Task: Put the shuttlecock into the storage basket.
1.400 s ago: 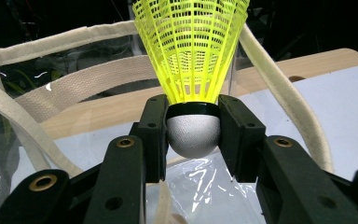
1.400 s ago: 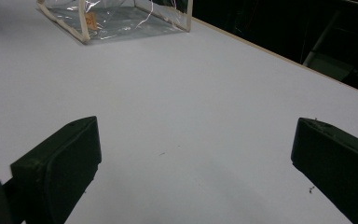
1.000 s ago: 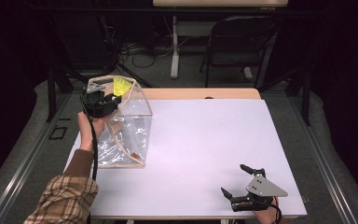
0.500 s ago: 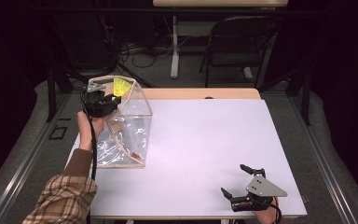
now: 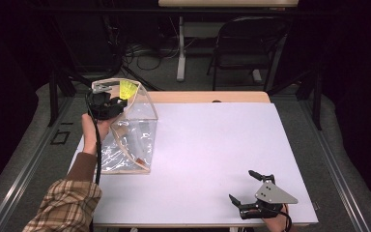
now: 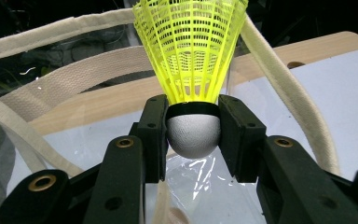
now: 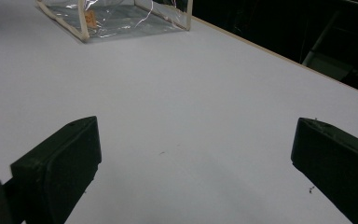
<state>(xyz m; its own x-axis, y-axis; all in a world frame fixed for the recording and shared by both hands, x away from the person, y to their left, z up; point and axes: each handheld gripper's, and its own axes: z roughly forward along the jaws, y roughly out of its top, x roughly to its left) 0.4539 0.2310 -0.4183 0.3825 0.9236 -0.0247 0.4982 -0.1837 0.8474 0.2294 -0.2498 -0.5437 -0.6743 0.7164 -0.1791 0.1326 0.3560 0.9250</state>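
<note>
Left gripper (image 6: 193, 135) pinches the shuttlecock (image 6: 191, 70) by its cork above the clear bag (image 5: 125, 140); released off-centre, it could bounce off the rim.

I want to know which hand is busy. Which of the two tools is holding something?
The left tool: its jaws clamp the white cork of a yellow plastic shuttlecock. The right tool stands open over the white table.

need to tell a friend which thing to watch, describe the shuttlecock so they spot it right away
Start at the white table and go to its far left corner, where a clear plastic bag with cream straps stands. Above the bag's open top, the left gripper pinches the shuttlecock by its grey rounded cork. Its bright yellow mesh skirt is the only vivid colour there.
</note>
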